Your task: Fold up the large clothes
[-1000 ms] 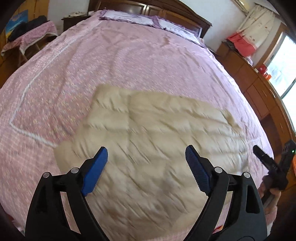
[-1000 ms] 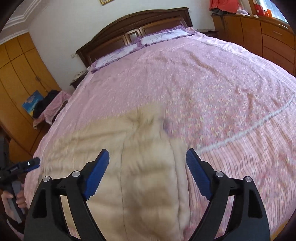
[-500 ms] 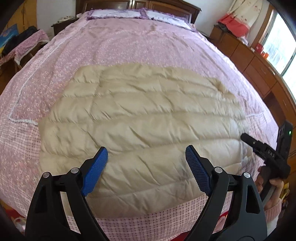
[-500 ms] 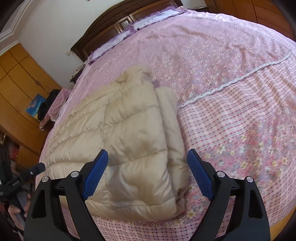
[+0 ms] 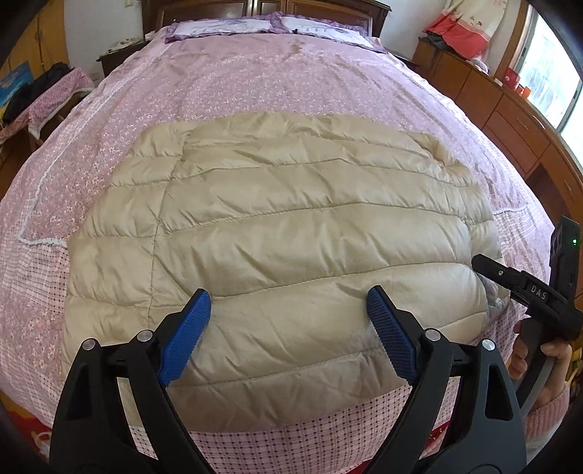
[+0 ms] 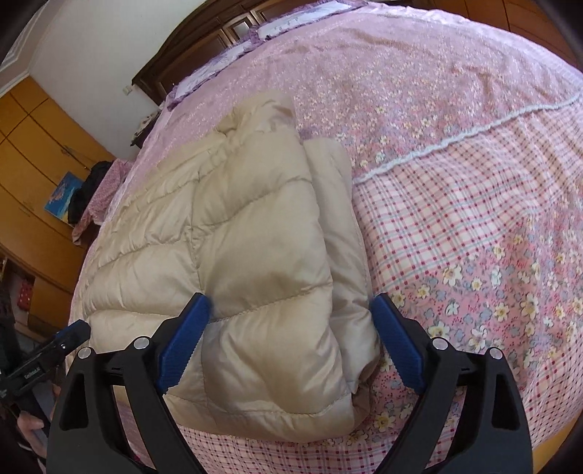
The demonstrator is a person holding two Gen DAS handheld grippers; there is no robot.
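A beige quilted down jacket lies flat across the foot of a pink bed, its sides folded in. My left gripper hovers open over the jacket's near hem with nothing between its blue pads. In the right wrist view the jacket shows its folded right end, a thick doubled edge. My right gripper straddles that end from above, jaws wide and still opening, with no pad pressing the cloth. The right gripper also shows at the jacket's right edge, held by a hand.
The checked bedspread border runs along the bed's near edge. Pillows and a dark headboard lie at the far end. A wooden dresser lines the right side. A cloth-covered chair and wardrobes stand at the left.
Both grippers have come down closer to the jacket. The left one has slid sideways along it, so the hem and bed edge now show. Both stay open.
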